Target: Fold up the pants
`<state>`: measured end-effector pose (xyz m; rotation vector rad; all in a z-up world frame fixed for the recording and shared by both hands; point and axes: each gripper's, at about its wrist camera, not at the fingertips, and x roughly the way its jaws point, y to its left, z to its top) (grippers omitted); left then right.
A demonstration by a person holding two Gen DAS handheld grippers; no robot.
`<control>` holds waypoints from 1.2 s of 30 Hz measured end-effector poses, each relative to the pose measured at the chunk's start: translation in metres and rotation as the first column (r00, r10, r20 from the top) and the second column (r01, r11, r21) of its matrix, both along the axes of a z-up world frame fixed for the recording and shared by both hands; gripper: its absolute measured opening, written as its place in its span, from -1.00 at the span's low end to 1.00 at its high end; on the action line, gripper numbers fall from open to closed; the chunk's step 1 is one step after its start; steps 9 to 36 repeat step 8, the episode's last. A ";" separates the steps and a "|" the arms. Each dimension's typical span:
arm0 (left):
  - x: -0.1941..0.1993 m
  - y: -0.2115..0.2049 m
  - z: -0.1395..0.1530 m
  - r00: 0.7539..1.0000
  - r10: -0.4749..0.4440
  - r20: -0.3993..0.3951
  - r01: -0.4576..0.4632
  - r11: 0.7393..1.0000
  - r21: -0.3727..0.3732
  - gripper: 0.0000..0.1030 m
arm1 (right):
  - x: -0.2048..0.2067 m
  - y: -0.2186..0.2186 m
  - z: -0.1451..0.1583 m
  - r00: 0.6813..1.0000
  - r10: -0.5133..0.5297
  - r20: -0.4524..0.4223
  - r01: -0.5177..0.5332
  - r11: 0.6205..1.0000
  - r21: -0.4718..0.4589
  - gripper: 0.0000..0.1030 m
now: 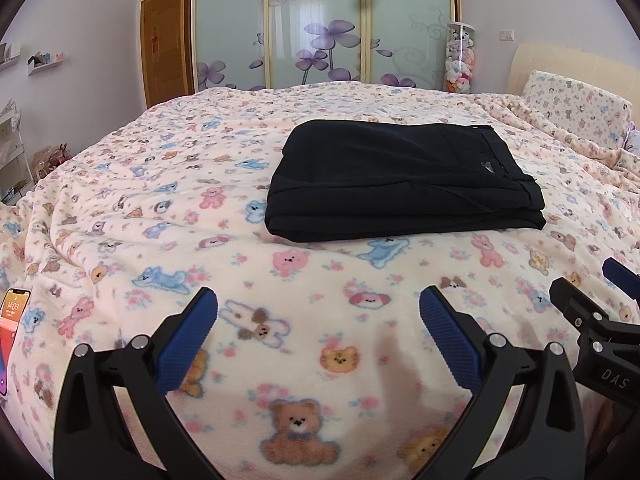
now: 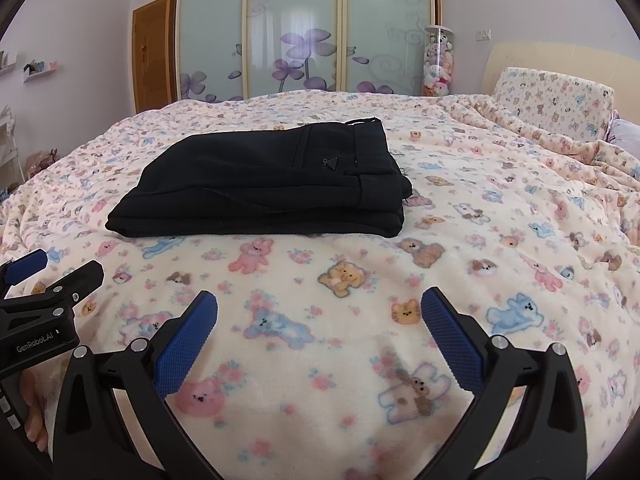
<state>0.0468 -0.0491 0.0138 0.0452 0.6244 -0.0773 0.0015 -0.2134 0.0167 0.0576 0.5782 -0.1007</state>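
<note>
"DAS" on right hand-held gripper (image 1: 614, 280), "GenRobot.AI" on left hand-held gripper (image 2: 56, 270), "14:03" on phone (image 1: 12, 320)

Bed (image 1: 120, 200) under teddy-print blanket (image 2: 320, 360), folded black pants (image 1: 400, 184), pillow (image 1: 576, 100), phone (image 1: 10, 332)

The black pants (image 1: 404, 180) are folded into a flat, layered rectangle and laid on the bed (image 1: 200, 208), waistband end at the right, small logo facing up.
</note>
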 end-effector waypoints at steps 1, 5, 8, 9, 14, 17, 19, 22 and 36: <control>0.000 0.000 0.000 1.000 -0.001 -0.002 0.001 1.000 -0.001 0.96 | -0.001 0.000 0.000 1.000 0.000 0.000 0.000 1.000 0.000 0.97; 0.002 0.002 0.000 1.000 -0.001 -0.005 0.001 1.000 -0.006 0.96 | 0.000 0.000 0.000 1.000 0.000 0.000 0.000 1.000 0.000 0.97; 0.001 0.000 0.000 1.000 -0.002 -0.004 0.002 1.000 -0.005 0.96 | -0.001 -0.001 0.000 1.000 0.001 0.000 -0.001 1.000 0.000 0.97; 0.001 0.000 0.000 1.000 -0.002 -0.004 0.002 1.000 -0.005 0.96 | -0.001 -0.001 0.000 1.000 0.001 0.000 -0.001 1.000 0.000 0.97; 0.001 0.000 0.000 1.000 -0.002 -0.004 0.002 1.000 -0.005 0.96 | -0.001 -0.001 0.000 1.000 0.001 0.000 -0.001 1.000 0.000 0.97; 0.001 0.000 0.000 1.000 -0.002 -0.004 0.002 1.000 -0.005 0.96 | -0.001 -0.001 0.000 1.000 0.001 0.000 -0.001 1.000 0.000 0.97; 0.001 0.000 0.000 1.000 -0.002 -0.004 0.002 1.000 -0.005 0.96 | -0.001 -0.001 0.000 1.000 0.001 0.000 -0.001 1.000 0.000 0.97; 0.001 0.000 0.000 1.000 -0.002 -0.004 0.002 1.000 -0.005 0.96 | -0.001 -0.001 0.000 1.000 0.001 0.000 -0.001 1.000 0.000 0.97; 0.001 0.000 0.000 1.000 -0.002 -0.004 0.002 1.000 -0.005 0.96 | -0.001 -0.001 0.000 1.000 0.001 0.000 -0.001 1.000 0.000 0.97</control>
